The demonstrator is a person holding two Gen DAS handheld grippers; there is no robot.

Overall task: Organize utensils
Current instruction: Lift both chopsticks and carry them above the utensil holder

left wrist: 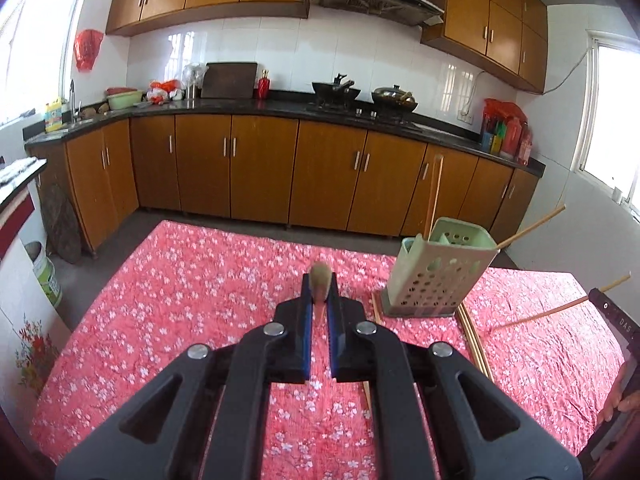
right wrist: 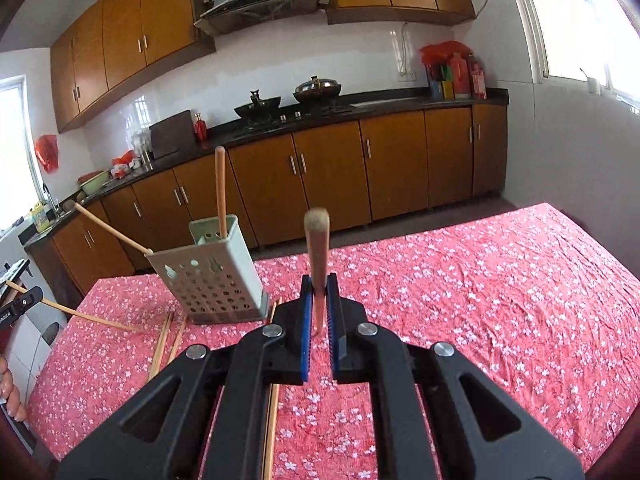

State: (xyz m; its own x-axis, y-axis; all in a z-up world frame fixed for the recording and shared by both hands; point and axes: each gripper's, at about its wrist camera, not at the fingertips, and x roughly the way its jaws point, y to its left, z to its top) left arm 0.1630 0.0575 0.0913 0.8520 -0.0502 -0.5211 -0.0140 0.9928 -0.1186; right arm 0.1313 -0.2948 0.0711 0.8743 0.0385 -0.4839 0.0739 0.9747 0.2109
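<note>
Left wrist view: left gripper (left wrist: 320,294) angled down over the table with the red floral cloth (left wrist: 180,300), black jaws with blue pads pinched on a wooden chopstick (left wrist: 321,280). Its butt end points at the camera, foreshortened. Pale green perforated plastic utensil holder (left wrist: 436,276) stands to the right, leaning left, with one chopstick upright (left wrist: 434,196) in its back compartment and another slanting (left wrist: 532,226) out over its right rim. Loose wooden chopsticks (left wrist: 474,336) lie on the cloth just right of the holder's base. At the right edge the right gripper (left wrist: 600,294) holds a chopstick (left wrist: 536,314) whose tip reaches down to the cloth; fingers (left wrist: 614,406) visible below it.

Right wrist view: right gripper (right wrist: 320,292) also tilted down, jaws clamped on a wooden chopstick (right wrist: 318,264) standing up between the pads. Holder (right wrist: 208,276) sits left of centre, well clear of the gripper. Loose chopsticks (right wrist: 164,340) lie on the cloth (right wrist: 480,300) in front of the holder; another (right wrist: 272,420) runs under the gripper body. Left gripper (right wrist: 24,302) at the left edge with its chopstick (right wrist: 80,314). Brown kitchen cabinets (right wrist: 320,176) and stove with wok (right wrist: 258,106) behind.
</note>
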